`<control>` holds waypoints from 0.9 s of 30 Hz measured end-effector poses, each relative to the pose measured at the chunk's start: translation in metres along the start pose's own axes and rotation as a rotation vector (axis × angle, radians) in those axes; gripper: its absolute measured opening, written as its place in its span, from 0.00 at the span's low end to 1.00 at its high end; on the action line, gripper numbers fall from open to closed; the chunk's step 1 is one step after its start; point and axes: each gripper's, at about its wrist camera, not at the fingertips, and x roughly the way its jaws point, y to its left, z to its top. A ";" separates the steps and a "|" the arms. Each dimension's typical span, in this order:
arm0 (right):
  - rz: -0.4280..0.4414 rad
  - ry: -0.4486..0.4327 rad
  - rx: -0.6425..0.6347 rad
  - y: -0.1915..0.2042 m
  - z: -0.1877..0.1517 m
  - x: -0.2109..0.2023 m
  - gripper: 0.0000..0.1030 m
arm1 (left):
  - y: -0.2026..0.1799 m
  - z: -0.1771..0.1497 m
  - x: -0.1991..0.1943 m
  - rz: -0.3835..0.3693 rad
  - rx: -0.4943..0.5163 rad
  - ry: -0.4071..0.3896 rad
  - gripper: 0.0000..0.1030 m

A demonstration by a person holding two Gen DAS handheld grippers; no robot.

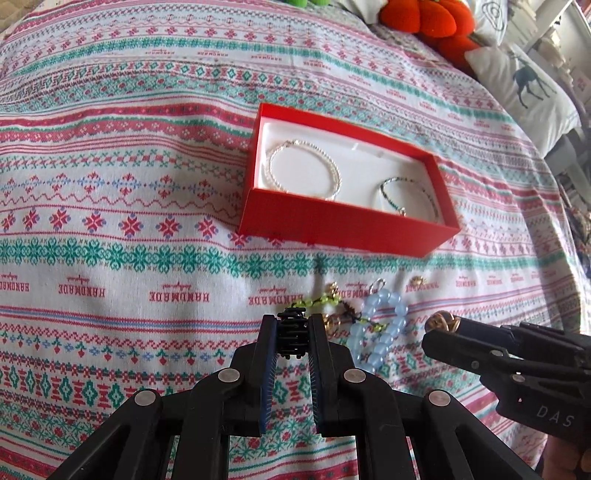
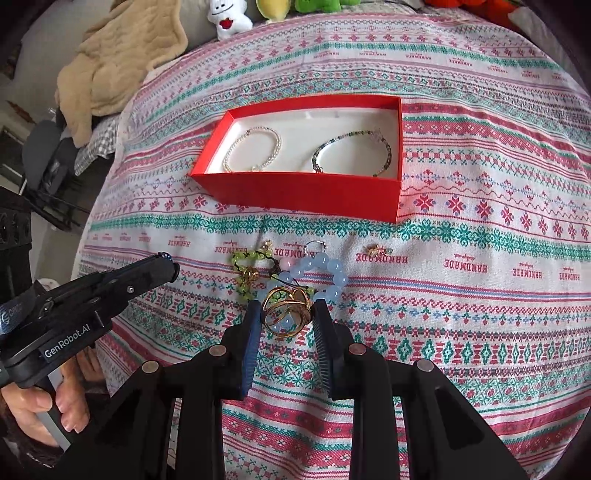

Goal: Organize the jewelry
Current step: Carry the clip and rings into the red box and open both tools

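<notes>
The left gripper [image 1: 292, 334] has its fingers closed on a small black hair clip [image 1: 291, 332], pinched between the two pads near their tips. The right gripper [image 2: 289, 317] clamps a gold ring ornament [image 2: 286, 312] of looped wire bands, also held right at the tips of its fingers. In the left wrist view the right gripper [image 1: 439, 325] comes in from the right side with that gold piece at its tip; in the right wrist view the left gripper [image 2: 168, 264] reaches in from the left, a hand [image 2: 55, 406] wrapped around its handle.

Just beyond both sets of fingers, loose pieces lie together on the patterned bedspread [image 1: 110, 184]: a pale blue bead bracelet [image 2: 325, 275], a green bead bracelet on dark cord [image 2: 245, 271] touching it on the left, a small gold ring [image 2: 251, 274] among the green beads, and a small gold earring [image 2: 376, 251] a little apart to the right.

Farther across the bed stands an open red box [image 2: 306, 195] with a white lining. Inside it lie a white pearl bracelet [image 2: 255, 149] toward its left end and a dark green bead bracelet [image 2: 351, 151] toward its right end, apart from each other.

Plush toys [image 2: 229, 16] and a beige blanket [image 2: 122, 62] sit along the far edge of the bed, and a pillow with a deer print [image 1: 528, 85] lies at the far right corner.
</notes>
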 end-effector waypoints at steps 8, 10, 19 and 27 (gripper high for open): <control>-0.027 -0.042 0.002 -0.003 0.009 -0.008 0.29 | -0.009 0.015 -0.006 -0.012 0.002 -0.036 0.10; -0.032 -0.049 0.003 -0.004 0.013 -0.009 0.29 | -0.011 0.020 -0.008 -0.020 0.000 -0.046 0.10; -0.036 -0.087 0.023 -0.010 0.031 -0.016 0.29 | -0.012 0.041 -0.010 -0.038 -0.014 -0.086 0.10; -0.022 -0.128 0.046 -0.018 0.053 -0.020 0.29 | -0.015 0.063 0.008 -0.060 -0.039 -0.097 0.10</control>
